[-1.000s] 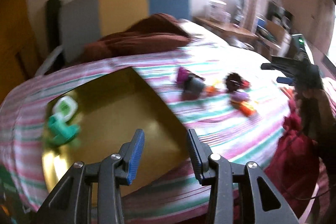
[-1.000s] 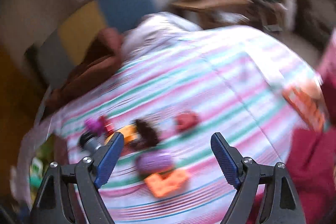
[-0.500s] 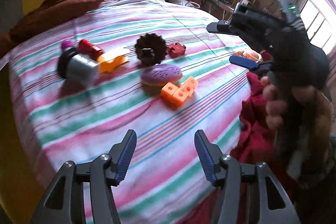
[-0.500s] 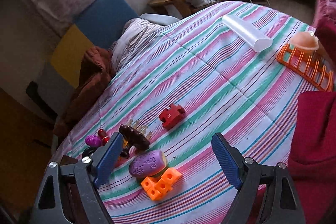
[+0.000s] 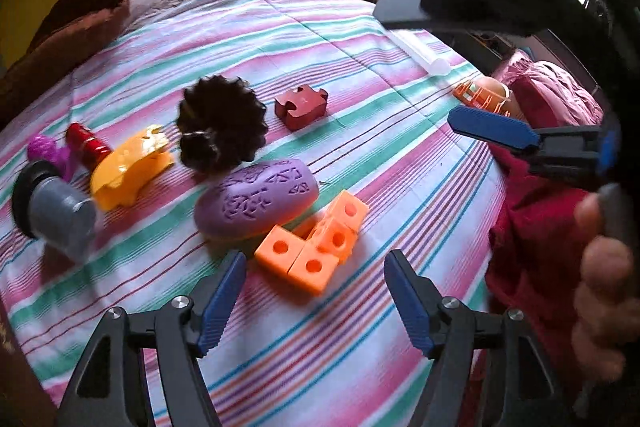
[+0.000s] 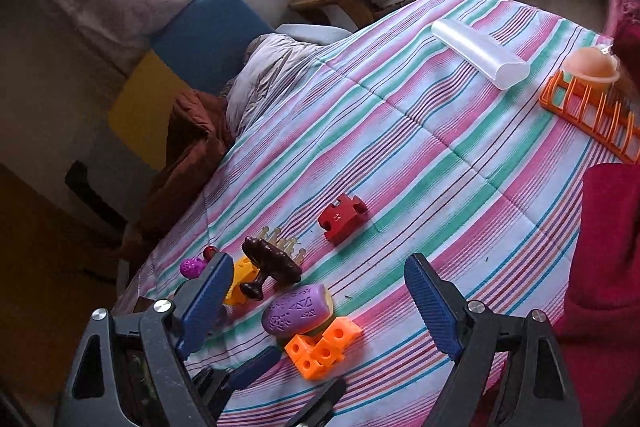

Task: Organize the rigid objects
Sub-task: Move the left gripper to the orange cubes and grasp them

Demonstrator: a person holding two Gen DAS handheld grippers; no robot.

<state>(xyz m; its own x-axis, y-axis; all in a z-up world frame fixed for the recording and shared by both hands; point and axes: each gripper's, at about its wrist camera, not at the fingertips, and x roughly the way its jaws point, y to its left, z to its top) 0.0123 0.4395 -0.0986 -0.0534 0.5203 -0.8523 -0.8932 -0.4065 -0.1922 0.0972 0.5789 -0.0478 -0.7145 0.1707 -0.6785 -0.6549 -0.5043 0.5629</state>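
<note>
Right now the left gripper (image 5: 312, 301) hangs low over the striped bedspread (image 5: 360, 39), jaws spread wide and holding nothing, with the orange cube cluster (image 5: 316, 247) just ahead of the gap between its fingers. Touching the cubes on the far side is a purple embossed oval (image 5: 256, 201); behind that a dark scalloped disc (image 5: 221, 129), a red puzzle-piece block (image 5: 301, 106), a yellow piece (image 5: 130, 167), a red cylinder (image 5: 86, 145), a purple knobbly toy (image 5: 46, 149) and a grey cylinder with black cap (image 5: 56, 213) at far left. Right gripper (image 6: 320, 307) is also wide open and empty, held above the same group, well apart from it. Farther across the bedspread lie a clear plastic tube (image 6: 480, 53) and an orange rack (image 6: 592, 115) with a peach dome (image 6: 592, 65) on it. Red fabric (image 6: 600, 267) sits at the bed's right edge.
</note>
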